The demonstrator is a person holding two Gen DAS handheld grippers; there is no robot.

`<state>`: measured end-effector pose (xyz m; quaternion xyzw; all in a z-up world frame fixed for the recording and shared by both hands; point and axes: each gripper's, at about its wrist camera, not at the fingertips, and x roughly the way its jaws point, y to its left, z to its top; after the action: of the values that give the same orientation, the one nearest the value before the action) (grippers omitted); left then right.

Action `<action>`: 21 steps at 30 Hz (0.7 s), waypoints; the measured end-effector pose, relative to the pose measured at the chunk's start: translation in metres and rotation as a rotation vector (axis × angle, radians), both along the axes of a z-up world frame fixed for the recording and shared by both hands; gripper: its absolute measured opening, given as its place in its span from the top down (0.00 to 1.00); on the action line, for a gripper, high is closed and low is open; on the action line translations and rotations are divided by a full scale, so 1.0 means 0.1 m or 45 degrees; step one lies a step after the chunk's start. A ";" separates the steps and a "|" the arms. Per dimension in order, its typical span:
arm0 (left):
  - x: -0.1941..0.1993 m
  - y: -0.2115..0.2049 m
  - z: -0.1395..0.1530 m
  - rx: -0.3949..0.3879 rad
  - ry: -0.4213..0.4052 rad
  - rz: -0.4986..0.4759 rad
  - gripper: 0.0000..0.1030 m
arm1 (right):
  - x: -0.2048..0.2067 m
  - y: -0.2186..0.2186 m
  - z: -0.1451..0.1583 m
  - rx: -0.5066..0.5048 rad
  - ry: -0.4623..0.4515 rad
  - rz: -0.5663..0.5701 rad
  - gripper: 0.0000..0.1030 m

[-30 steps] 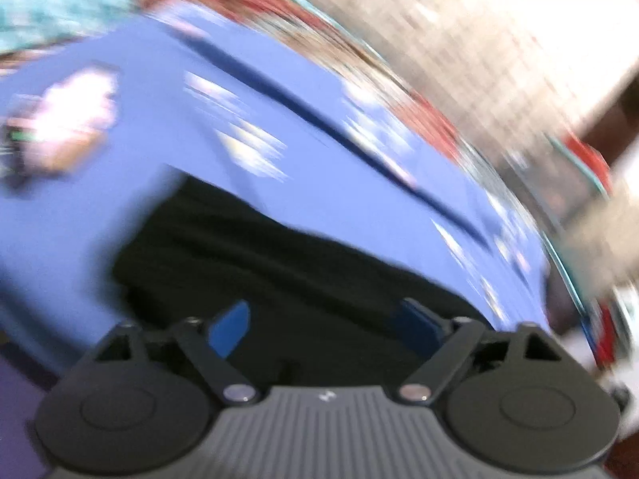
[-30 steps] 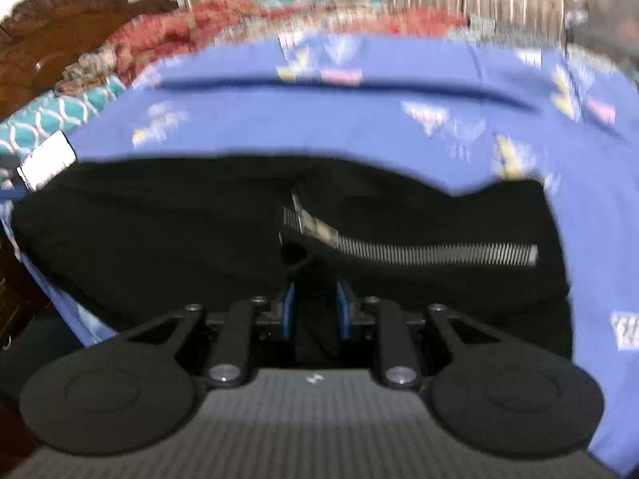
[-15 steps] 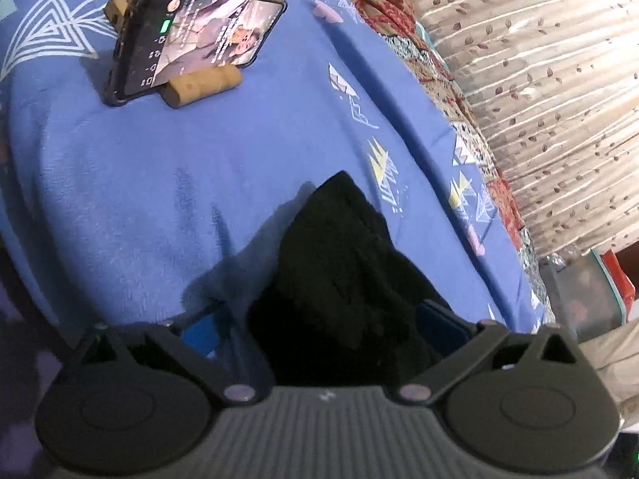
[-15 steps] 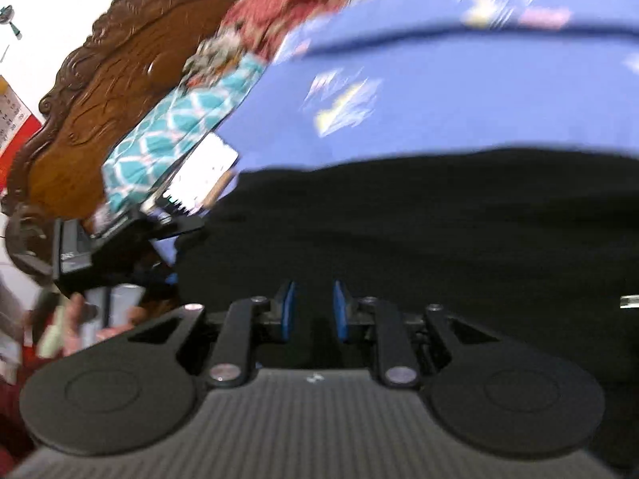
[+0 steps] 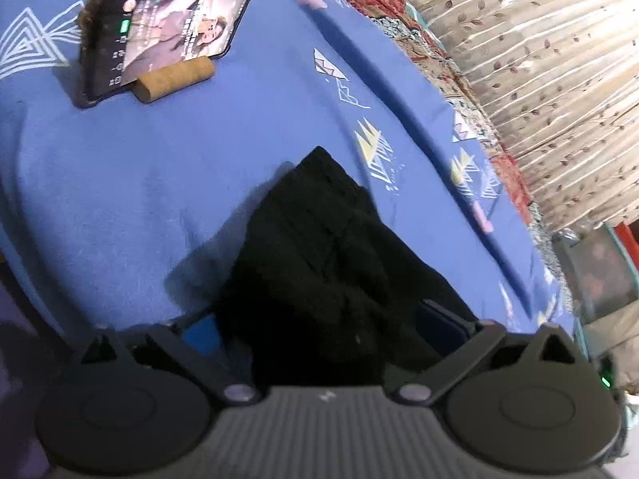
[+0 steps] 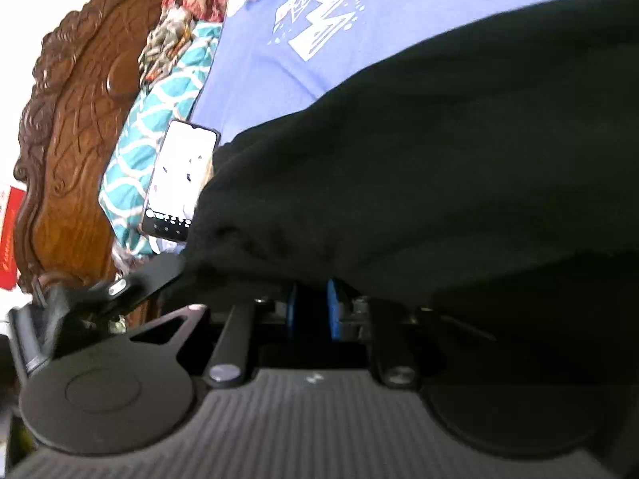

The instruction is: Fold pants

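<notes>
The black pants lie on a blue patterned bedsheet. In the left wrist view my left gripper is open, its blue pads wide apart on either side of a bunched end of the pants. In the right wrist view my right gripper is shut on the pants, whose black cloth drapes over the fingers and fills most of the view. The left gripper's body shows at the left edge of the right wrist view.
A phone with a lit screen leans on a cork stand on the sheet at the far left. It also shows in the right wrist view. A carved wooden headboard, teal patterned cloth and curtains border the bed.
My right gripper has swung left and tilted, carrying the pants toward the headboard side. My left gripper has moved closer over the bunched pants end, still open.
</notes>
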<state>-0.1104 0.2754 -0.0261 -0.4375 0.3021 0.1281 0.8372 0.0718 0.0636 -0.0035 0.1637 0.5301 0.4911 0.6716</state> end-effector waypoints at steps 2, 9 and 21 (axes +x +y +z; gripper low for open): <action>0.01 -0.04 0.06 0.041 0.026 0.031 0.47 | -0.02 -0.05 0.00 0.013 0.008 -0.013 0.83; 0.16 -0.82 0.68 0.359 -0.153 -0.258 0.70 | 0.08 -0.15 -0.06 0.077 0.079 -0.041 0.78; 0.57 -2.33 0.42 0.609 -0.108 -0.917 0.29 | 0.21 -1.91 0.15 0.355 -0.071 -0.569 0.38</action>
<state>-0.0538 0.0419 0.0163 -0.1029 0.3628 -0.1237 0.9179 0.0931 -0.1269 0.0113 0.3540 0.3892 0.4032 0.7488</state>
